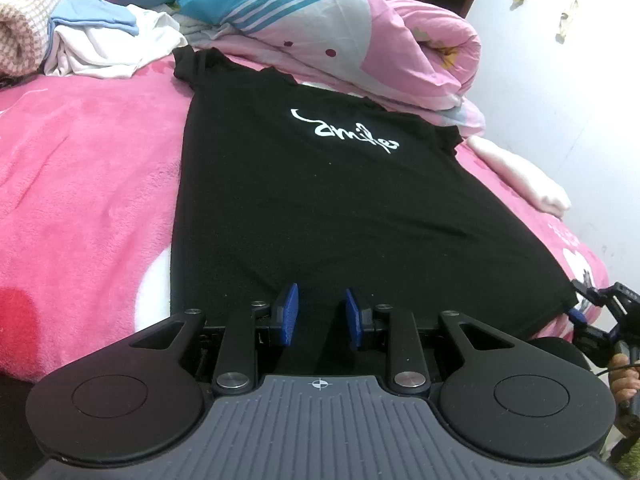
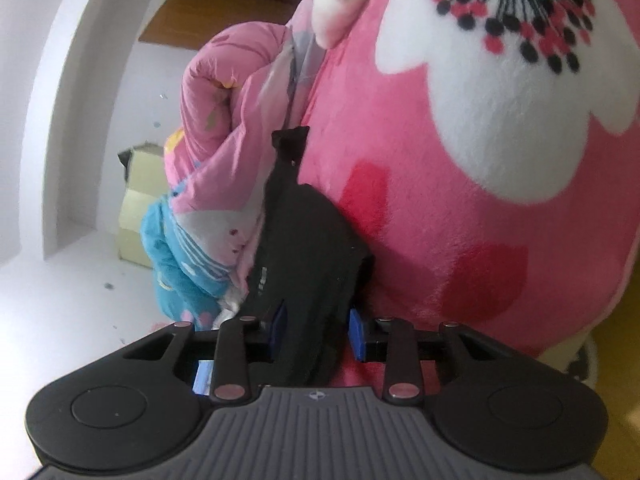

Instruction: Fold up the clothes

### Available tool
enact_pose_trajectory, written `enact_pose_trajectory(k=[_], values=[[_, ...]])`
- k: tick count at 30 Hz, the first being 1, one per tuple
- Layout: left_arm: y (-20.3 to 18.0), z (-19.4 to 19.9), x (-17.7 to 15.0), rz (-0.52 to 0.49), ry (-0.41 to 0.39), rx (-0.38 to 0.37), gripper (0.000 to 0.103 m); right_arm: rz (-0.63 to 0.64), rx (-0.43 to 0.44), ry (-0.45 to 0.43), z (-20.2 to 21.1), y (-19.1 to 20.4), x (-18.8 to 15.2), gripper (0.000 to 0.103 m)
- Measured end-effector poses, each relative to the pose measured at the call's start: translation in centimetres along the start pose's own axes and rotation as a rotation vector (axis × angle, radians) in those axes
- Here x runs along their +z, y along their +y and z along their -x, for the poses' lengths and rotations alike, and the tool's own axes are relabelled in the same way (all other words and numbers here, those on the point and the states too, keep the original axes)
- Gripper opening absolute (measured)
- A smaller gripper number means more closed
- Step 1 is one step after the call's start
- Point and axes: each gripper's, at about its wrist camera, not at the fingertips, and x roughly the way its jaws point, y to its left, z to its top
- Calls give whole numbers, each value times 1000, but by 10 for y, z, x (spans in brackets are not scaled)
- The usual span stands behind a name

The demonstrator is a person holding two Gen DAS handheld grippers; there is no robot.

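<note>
The room is evenly and softly lit, with no hard shadows on the pink blanket (image 1: 80,184). The black T-shirt (image 1: 320,208) swallows detail and reads almost flat. Both views bow strongly at the edges, bending the white wall (image 2: 60,120). In the right wrist view the blanket's flower print (image 2: 512,20) is soft and out of focus, and the wall glows slightly overexposed.

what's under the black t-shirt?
The black t-shirt lies flat on the pink floral blanket, which shows on both sides. The blanket directly beneath is covered, so anything there is hidden. The right gripper holds its hem corner.
</note>
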Motion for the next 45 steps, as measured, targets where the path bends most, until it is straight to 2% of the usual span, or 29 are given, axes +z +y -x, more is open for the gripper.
enact_pose_trajectory(k=[2,3,4,9,17,21,24,25,32,36,38,41,43,45], values=[[0,0,0,1,0,1,26,23,-17,0,-4,5,-3,17],[0,0,0,0,-1,2,26,35,-30,1,-6,7,-4,4],[0,0,0,-1,-1,3,26,47,-46,0,-6,9,-5,2],[-1,0,0,-5,-1,2,26,52,-136,-20,3,8,-10,0],[1,-1,0,-4,-2,-5,26,8,-133,-11,7,1,-11,0],[-1,0,0,-3,-3,-4,26,-34,-127,3,12,-3,-10,4],[-2,5,1,-2,-5,1,26,22,-177,13,21,10,-12,4],[-2,7,1,-3,-8,4,26,102,-189,32,20,22,-18,4],[10,40,2,62,-59,17,26,968,-214,255,-21,149,-98,7],[22,48,4,125,-71,38,26,1467,-201,390,-47,216,-148,23],[29,48,4,160,-65,52,26,1682,-159,478,-65,225,-189,24],[37,45,4,205,-48,68,26,1934,-85,594,-78,221,-237,28],[42,44,3,232,-39,73,26,2036,-50,651,-88,216,-258,35],[48,44,1,260,-37,64,26,2093,-46,684,-94,211,-270,35]])
